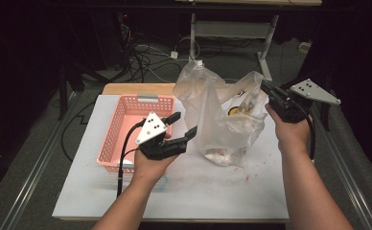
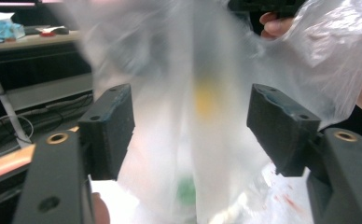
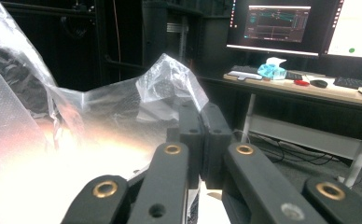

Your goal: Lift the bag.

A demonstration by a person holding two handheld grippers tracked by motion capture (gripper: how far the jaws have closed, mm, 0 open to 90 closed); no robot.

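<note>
Nearest you, your left hand (image 1: 150, 165) holds the left gripper (image 1: 183, 125) low over the white table top (image 1: 184, 191), its jaws parted and released, nothing pressed between them. In the left gripper view the clear plastic bag (image 2: 207, 93) hangs just ahead of the open pads (image 2: 281, 123), blurred, with a yellow patch and a green patch showing through the film; whether the pads touch the film cannot be told.

To the left of that gripper sits the pink basket (image 1: 122, 129), resting on the table.

Further on, your right hand (image 1: 292, 129) holds the right gripper (image 1: 266, 91) higher up, jaws clenched on the upper edge of the bag (image 1: 222, 115); the right gripper view shows the film pinched at the closed tips (image 3: 202, 121). The bag hangs from that grip, its bottom resting on the table at centre.

Beyond the table lie cables (image 1: 141, 60) on the floor.
</note>
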